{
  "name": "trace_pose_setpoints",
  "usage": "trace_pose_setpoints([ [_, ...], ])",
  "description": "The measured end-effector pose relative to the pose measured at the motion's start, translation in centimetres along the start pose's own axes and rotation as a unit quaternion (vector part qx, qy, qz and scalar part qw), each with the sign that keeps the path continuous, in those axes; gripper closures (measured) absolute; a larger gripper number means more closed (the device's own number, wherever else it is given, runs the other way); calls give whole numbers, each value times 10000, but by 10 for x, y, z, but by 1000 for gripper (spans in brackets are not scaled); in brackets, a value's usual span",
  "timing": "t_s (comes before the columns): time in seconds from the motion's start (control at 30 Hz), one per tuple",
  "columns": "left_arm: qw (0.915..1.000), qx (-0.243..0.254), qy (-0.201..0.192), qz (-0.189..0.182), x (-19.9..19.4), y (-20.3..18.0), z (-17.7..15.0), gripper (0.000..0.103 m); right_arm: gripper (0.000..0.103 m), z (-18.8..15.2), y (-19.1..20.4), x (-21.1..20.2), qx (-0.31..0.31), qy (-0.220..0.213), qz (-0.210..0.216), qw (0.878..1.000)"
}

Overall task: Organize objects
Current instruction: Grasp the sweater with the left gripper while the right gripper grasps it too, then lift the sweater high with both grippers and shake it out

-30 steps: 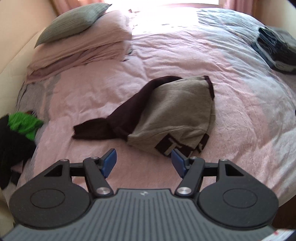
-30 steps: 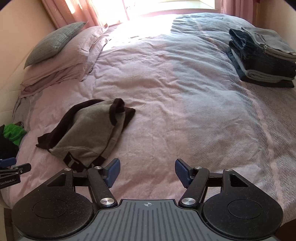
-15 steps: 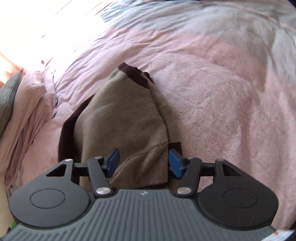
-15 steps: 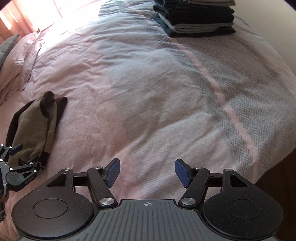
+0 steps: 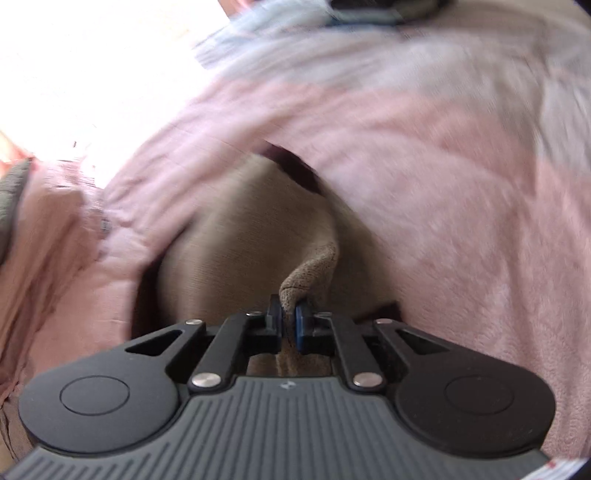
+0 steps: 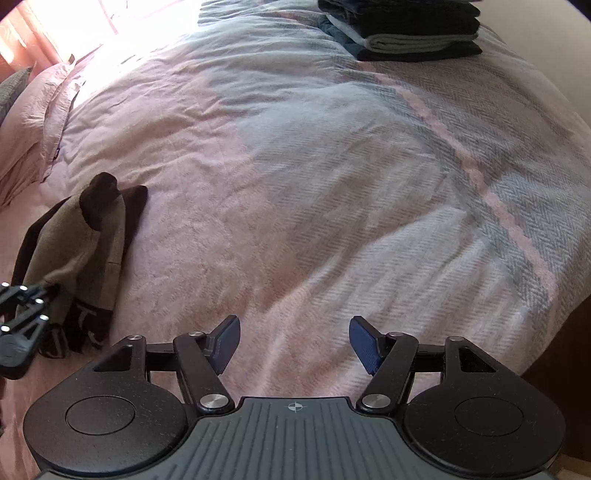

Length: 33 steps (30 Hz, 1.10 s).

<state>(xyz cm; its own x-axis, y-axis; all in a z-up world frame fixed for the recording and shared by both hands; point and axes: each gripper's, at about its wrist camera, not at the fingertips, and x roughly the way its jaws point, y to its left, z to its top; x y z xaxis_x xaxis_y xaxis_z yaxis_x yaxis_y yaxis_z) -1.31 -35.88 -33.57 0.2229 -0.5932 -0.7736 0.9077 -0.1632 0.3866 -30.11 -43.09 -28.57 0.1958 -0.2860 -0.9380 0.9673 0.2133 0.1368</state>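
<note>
A tan and dark brown garment (image 5: 236, 251) lies crumpled on the pink bed cover. My left gripper (image 5: 289, 317) is shut on a pinched fold of its tan fabric, which stands up between the blue pads. The left wrist view is blurred by motion. The garment also shows in the right wrist view (image 6: 85, 243) at the left, with my left gripper (image 6: 48, 291) at its near edge. My right gripper (image 6: 294, 341) is open and empty above bare cover, to the right of the garment.
A stack of folded dark and grey clothes (image 6: 402, 33) sits at the bed's far right. Pink pillows (image 6: 33, 110) and a grey cushion (image 6: 11, 88) lie at the far left. The bed's right edge (image 6: 554, 295) drops off near my right gripper.
My left gripper has closed on a fold of the tan garment and raised it. The right gripper has stayed open and shifted slightly over the cover.
</note>
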Motion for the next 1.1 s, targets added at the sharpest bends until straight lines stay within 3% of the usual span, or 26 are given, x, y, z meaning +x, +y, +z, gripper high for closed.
trace_pose_setpoints([
  [0.13, 9949, -812, -385, 467, -41, 91, -4, 97, 41, 8, 42, 20, -274, -217, 538, 9979],
  [0.3, 9868, -1414, -325, 719, -49, 176, -19, 97, 41, 11, 107, 64, -748, -378, 1236, 9888],
  [0.47, 9834, -1660, -275, 687, -43, 197, -31, 97, 41, 10, 155, 105, -809, -429, 1793, 9795],
  [0.6, 9828, -1715, -256, 630, -38, 196, -40, 97, 42, 12, 173, 121, -674, -542, 2006, 9759],
  [0.63, 9824, -1737, -250, 632, -38, 197, -43, 97, 64, 13, 177, 125, -680, -559, 1909, 9777],
  [0.67, 9820, -1760, -232, 648, -38, 198, -45, 97, 99, 16, 178, 127, -676, -576, 1904, 9777],
  [0.7, 9815, -1777, -226, 676, -39, 199, -46, 97, 98, 20, 179, 127, -669, -587, 1880, 9781],
  [0.83, 9783, -1795, -312, 983, -57, 210, -45, 97, 100, 41, 179, 77, -842, -1336, 1581, 9747],
  [0.93, 9726, -1828, -615, 1300, -92, 226, -39, 97, 100, 65, 181, 12, -1010, -2146, 1496, 9599],
  [1.1, 9556, -1780, -1445, 1849, -177, 246, -11, 97, 100, 88, 194, -110, -1757, -3792, 1338, 8986],
])
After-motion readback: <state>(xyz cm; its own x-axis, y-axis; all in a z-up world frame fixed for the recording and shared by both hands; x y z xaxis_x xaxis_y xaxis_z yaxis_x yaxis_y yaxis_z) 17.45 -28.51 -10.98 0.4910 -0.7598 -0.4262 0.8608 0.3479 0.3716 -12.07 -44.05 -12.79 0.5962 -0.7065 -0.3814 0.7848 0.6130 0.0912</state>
